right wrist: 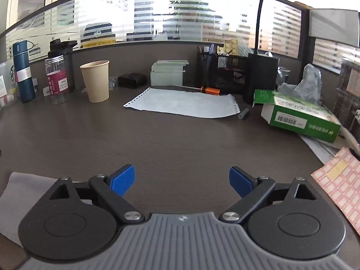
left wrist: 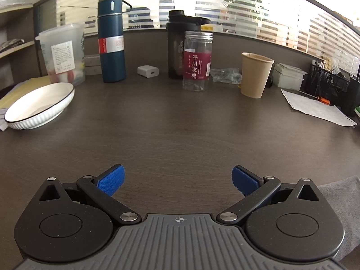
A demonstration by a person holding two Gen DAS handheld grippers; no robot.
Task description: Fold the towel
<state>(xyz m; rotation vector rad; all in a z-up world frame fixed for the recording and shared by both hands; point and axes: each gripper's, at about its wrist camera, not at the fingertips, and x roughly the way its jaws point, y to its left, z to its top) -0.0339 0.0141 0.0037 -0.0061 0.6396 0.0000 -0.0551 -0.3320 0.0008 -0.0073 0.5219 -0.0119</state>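
Both grippers hang over a dark wood-grain desk (left wrist: 180, 135), black linkage arms, ribbed grey bodies. Left gripper (left wrist: 178, 181) has its jaws spread wide, blue textured pads (left wrist: 112, 180) apart, nothing between them but bare desk. Right gripper (right wrist: 182, 181) likewise gapes, smooth blue pads (right wrist: 122, 180), nothing gripped. The towel (left wrist: 342, 193) is grey, soft matte cloth — only a rounded edge shows at the lower right of the left view, tucked behind the gripper housing; in the right view the same cloth (right wrist: 24, 193) lies flat at lower left, partly under the right gripper's body, so it sits on the desk between the two grippers. Too little shows to call its long axis or which way it runs. Back row in the left view: white ribbed ceramic bowl (left wrist: 40, 105) with a thin black rim, frosted plastic cup (left wrist: 63, 54) with a Starbucks logo and a white printed sticker, unreadable; dark teal metal flask (left wrist: 111, 40) with a red-and-white band; small white charger cube (left wrist: 148, 71); black shaker bottle (left wrist: 177, 45); clear plastic jar (left wrist: 197, 60) with a maroon label reading 平阴玫瑰; tan paper cup (left wrist: 255, 75), tapered. In the right view — perforated white printer sheet (right wrist: 184, 103) lying flat, orange-handled screwdriver (right wrist: 202, 89) behind it, black mesh organiser (right wrist: 222, 72), green-and-white tissue box (right wrist: 299, 117) with a barcode, text too small to read, and a pink grid sticker sheet (right wrist: 337, 180) at the right edge.
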